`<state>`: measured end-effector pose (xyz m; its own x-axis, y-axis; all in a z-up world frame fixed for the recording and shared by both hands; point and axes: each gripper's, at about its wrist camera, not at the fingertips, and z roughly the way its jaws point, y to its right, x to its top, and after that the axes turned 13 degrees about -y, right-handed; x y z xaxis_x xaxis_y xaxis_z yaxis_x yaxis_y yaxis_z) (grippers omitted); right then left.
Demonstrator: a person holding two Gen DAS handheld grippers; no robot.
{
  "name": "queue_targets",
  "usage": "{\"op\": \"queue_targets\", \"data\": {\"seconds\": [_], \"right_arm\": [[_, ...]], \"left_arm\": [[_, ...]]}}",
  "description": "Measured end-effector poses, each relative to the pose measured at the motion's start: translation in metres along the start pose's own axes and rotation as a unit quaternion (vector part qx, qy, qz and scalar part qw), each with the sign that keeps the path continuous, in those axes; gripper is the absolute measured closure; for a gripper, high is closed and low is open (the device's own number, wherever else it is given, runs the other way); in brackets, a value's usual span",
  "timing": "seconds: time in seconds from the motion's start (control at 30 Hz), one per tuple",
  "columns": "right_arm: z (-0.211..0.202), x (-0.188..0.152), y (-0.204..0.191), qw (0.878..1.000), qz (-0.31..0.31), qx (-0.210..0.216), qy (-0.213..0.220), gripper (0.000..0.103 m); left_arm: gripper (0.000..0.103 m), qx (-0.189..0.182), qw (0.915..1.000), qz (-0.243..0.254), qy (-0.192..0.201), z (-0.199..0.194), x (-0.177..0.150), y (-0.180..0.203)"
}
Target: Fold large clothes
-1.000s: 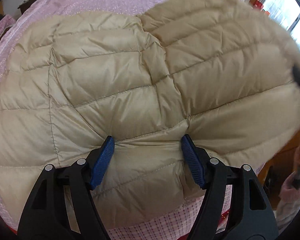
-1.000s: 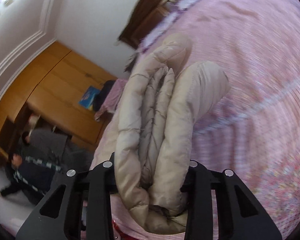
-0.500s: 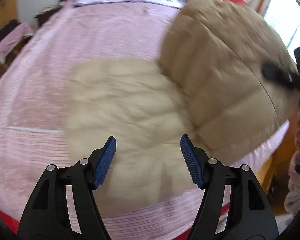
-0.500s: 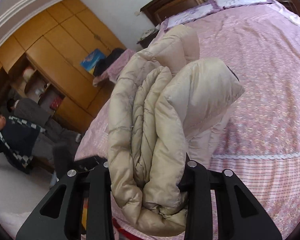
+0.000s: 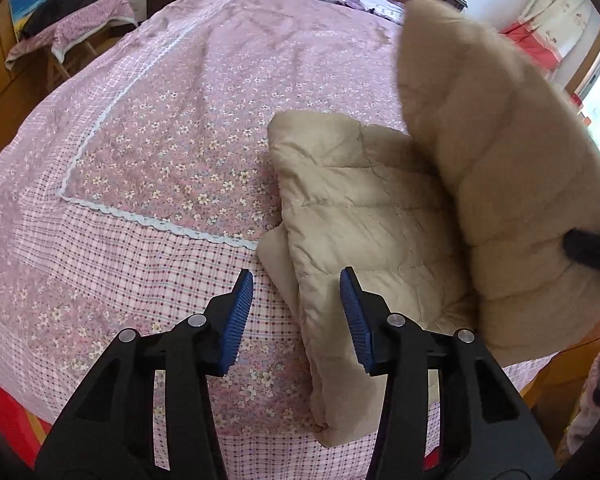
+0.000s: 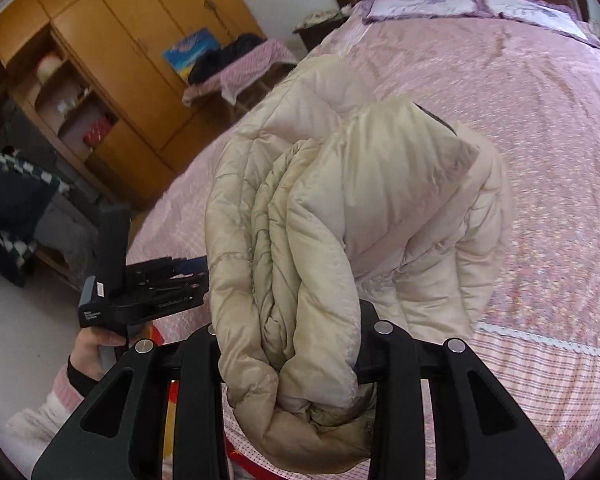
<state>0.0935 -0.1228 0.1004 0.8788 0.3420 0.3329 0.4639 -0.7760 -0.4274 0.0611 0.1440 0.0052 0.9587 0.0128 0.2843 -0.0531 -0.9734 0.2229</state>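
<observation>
Left tongs (image 5: 296,316) spread wide and empty, hovering over the near edge of the jacket (image 5: 364,216) on the bed (image 5: 148,128). Right tongs (image 6: 288,344) clamped on a thick gathered bundle of that jacket's padding, lifted above the bedspread. 1 second ago, left tongs over the jacket lying spread flat; since then pulled back, with half of the jacket now swung up and over the part lying flat. Judged as a fold in mid-swing: 1 half to be laid down, then smoothed. Wardrobe (image 6: 112,44) behind.
</observation>
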Motion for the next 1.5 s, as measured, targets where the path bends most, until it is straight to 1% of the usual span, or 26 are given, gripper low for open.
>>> {"op": "queue_targets", "data": {"seconds": [0.2,0.37,0.5,0.63,0.67,0.73,0.77,0.8,0.83,0.9,0.93,0.97,1.07,1.17,1.23,1.27,1.37,1.4,1.5], "right_arm": [[0.054,0.009,-0.016,0.998,-0.003,0.007,-0.058,0.069],[0.094,0.013,-0.028,0.995,-0.015,0.008,-0.096,0.064],[0.12,0.013,-0.031,0.993,-0.027,0.0,-0.116,0.063],[0.134,0.014,-0.034,0.993,-0.034,-0.006,-0.117,0.063],[0.134,0.014,-0.033,0.993,-0.034,-0.006,-0.114,0.062],[0.13,0.012,-0.035,0.994,-0.036,-0.001,-0.105,0.054],[0.126,0.011,-0.037,0.994,-0.036,0.004,-0.098,0.043],[0.12,0.008,-0.04,0.995,-0.038,0.018,-0.089,0.026],[0.112,0.005,-0.044,0.995,-0.043,0.036,-0.081,0.02],[0.099,-0.001,-0.051,0.996,-0.05,0.037,-0.069,0.019],[0.094,-0.003,-0.053,0.996,-0.055,0.039,-0.065,0.019],[0.084,-0.006,-0.056,0.996,-0.059,0.045,-0.056,0.019],[0.059,-0.015,-0.058,0.996,-0.063,0.059,-0.035,0.019],[0.03,-0.023,-0.055,0.997,-0.063,0.055,-0.002,0.019],[0.014,-0.026,-0.042,0.998,-0.047,0.043,0.022,0.019],[0.009,-0.028,-0.035,0.998,-0.038,0.036,0.032,0.019],[-0.003,-0.035,-0.004,0.998,0.007,-0.006,0.061,0.019],[-0.005,-0.038,0.011,0.997,0.029,-0.028,0.07,0.019],[0.002,-0.044,0.05,0.991,0.086,-0.068,0.079,0.019]], "left_arm": [[0.058,0.004,1.0,0.001,0.008,-0.002,-0.004,-0.005],[0.058,0.011,0.9998,-0.01,0.01,-0.002,-0.01,-0.018],[0.058,0.011,0.9996,-0.026,0.008,0.0,-0.015,-0.031],[0.058,0.011,0.9992,-0.037,0.006,0.001,-0.021,-0.042],[0.058,0.011,0.9992,-0.038,0.005,0.001,-0.021,-0.044],[0.058,0.011,0.9992,-0.039,0.007,-0.002,-0.023,-0.046],[0.058,0.01,0.9992,-0.038,0.01,-0.005,-0.024,-0.046],[0.058,0.008,0.9992,-0.037,0.013,-0.009,-0.025,-0.046],[0.058,0.006,0.9992,-0.037,0.016,-0.013,-0.025,-0.045],[0.056,-0.003,0.9991,-0.036,0.022,-0.022,-0.026,-0.043],[0.051,-0.006,0.999,-0.035,0.025,-0.026,-0.026,-0.041],[0.043,-0.01,0.999,-0.032,0.03,-0.031,-0.026,-0.039],[0.028,-0.016,0.9982,-0.005,0.057,-0.051,-0.025,-0.021],[0.021,-0.033,0.9972,0.014,0.066,-0.06,-0.017,-0.005],[0.016,-0.055,0.9965,0.019,0.061,-0.06,-0.008,0.007],[0.014,-0.058,0.9964,0.02,0.059,-0.057,-0.001,0.014],[0.013,-0.041,0.9974,0.031,0.051,-0.047,0.013,0.034],[0.013,-0.035,0.9976,0.04,0.045,-0.041,0.019,0.041],[0.013,-0.005,0.9984,0.047,0.031,-0.025,0.031,0.056]]}}
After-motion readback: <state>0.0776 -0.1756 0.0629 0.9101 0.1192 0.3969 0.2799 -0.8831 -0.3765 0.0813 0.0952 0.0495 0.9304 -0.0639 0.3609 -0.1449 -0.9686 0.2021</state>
